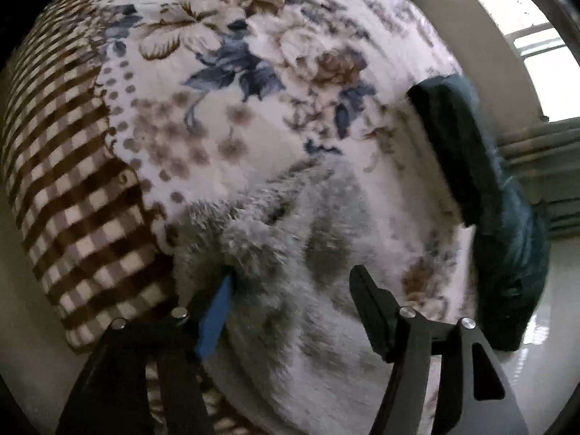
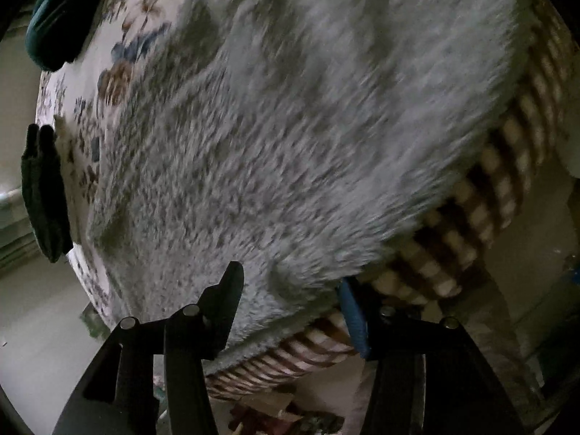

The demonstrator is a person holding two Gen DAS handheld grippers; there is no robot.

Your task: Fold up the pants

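Observation:
Fluffy grey pants with darker patches (image 1: 290, 253) lie on a floral blanket (image 1: 224, 72). In the right wrist view the pants (image 2: 290, 127) fill most of the frame. My left gripper (image 1: 291, 281) is open, its fingers straddling the near end of the pants; the blue-padded left finger (image 1: 215, 320) presses into the fleece. My right gripper (image 2: 291, 282) is open, its fingers on either side of the pants' near edge, at the blanket's checked border (image 2: 471, 217). Both views are motion-blurred.
Folded dark teal garments (image 1: 500, 195) lie at the blanket's right edge, also seen at the left of the right wrist view (image 2: 47, 188). The brown checked border (image 1: 72, 199) hangs over the edge. A bright window (image 1: 543, 65) and pale floor (image 2: 43, 326) lie beyond.

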